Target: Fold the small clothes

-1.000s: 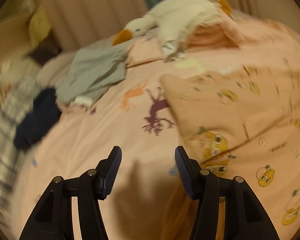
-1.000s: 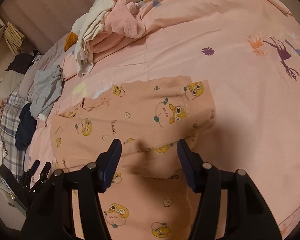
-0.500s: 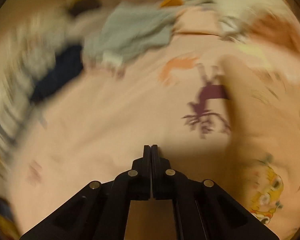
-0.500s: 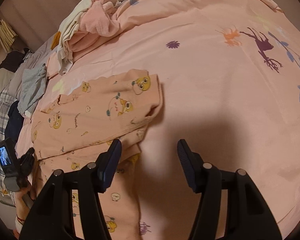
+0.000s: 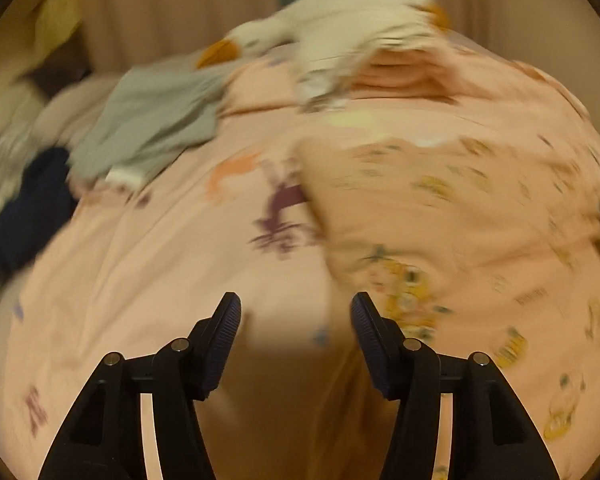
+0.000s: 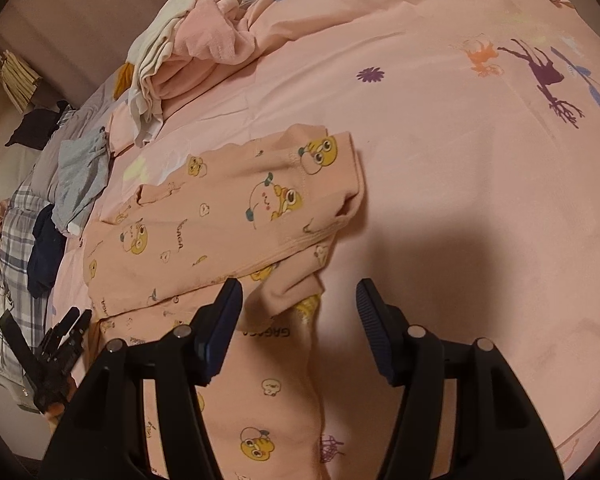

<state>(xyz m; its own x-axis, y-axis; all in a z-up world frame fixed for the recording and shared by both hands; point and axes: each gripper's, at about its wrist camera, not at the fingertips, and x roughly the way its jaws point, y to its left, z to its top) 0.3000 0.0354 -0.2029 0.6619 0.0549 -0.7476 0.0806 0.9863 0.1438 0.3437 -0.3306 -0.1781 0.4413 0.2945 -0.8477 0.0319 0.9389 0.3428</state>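
Observation:
A small peach garment [image 6: 236, 220] with yellow cartoon prints lies partly folded on the pink bedspread [image 6: 460, 184]. My right gripper [image 6: 299, 304] is open and empty, just above the garment's right folded edge. In the blurred left wrist view the same garment [image 5: 460, 216] lies to the right. My left gripper [image 5: 296, 318] is open and empty, over the bedspread [image 5: 160, 280] beside the garment's left edge. The left gripper also shows in the right wrist view [image 6: 66, 332] at the lower left.
A grey garment [image 5: 152, 128], a dark blue one [image 5: 28, 216] and plaid cloth lie at the left. A white plush goose [image 5: 340, 28] and a pile of pink and cream clothes [image 6: 188, 56] sit at the bed's far side. A curtain hangs behind.
My left gripper was open, shut half a second ago, and is open again, swinging back toward the garment. The right gripper stayed open and shifted over the garment's right edge.

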